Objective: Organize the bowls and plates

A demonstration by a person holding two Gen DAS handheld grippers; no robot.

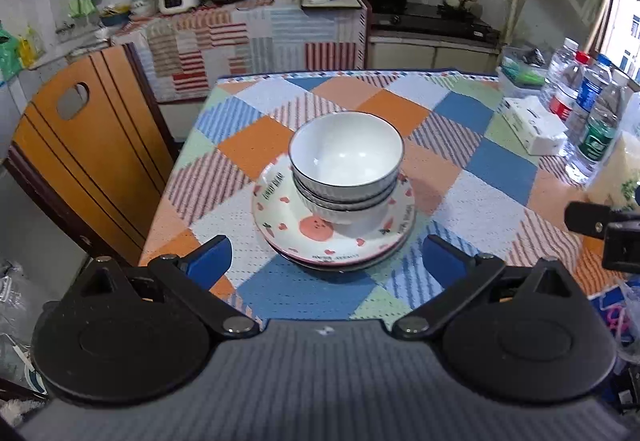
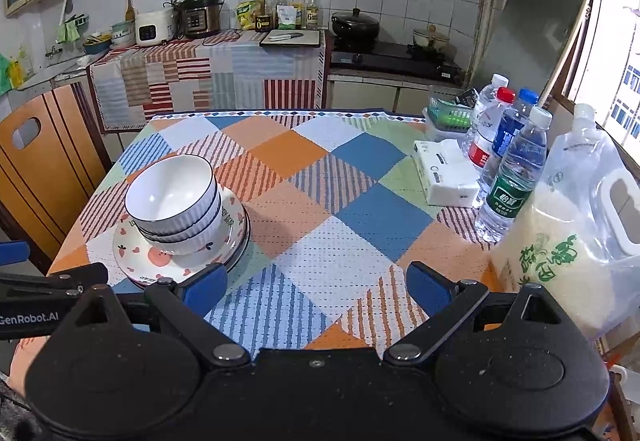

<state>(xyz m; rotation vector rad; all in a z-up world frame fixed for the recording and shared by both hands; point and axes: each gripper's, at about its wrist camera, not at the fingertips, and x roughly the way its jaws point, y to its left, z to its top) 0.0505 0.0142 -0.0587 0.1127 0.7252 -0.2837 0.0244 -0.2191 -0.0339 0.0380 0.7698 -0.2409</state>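
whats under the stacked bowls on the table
The two nested white bowls sit on a plate with heart and peach prints. At least one more plate rim shows beneath it. How many plates in all is unclear, and the bowls cover the top plate's centre.

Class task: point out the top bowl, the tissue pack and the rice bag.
Top bowl point(image 1: 346, 157), left wrist view, inner wall.
Tissue pack point(image 2: 448, 177), right wrist view, top face.
Rice bag point(image 2: 560, 241), right wrist view, front side.

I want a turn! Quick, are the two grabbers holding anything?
Left gripper: open, holding nothing.
Right gripper: open, holding nothing.
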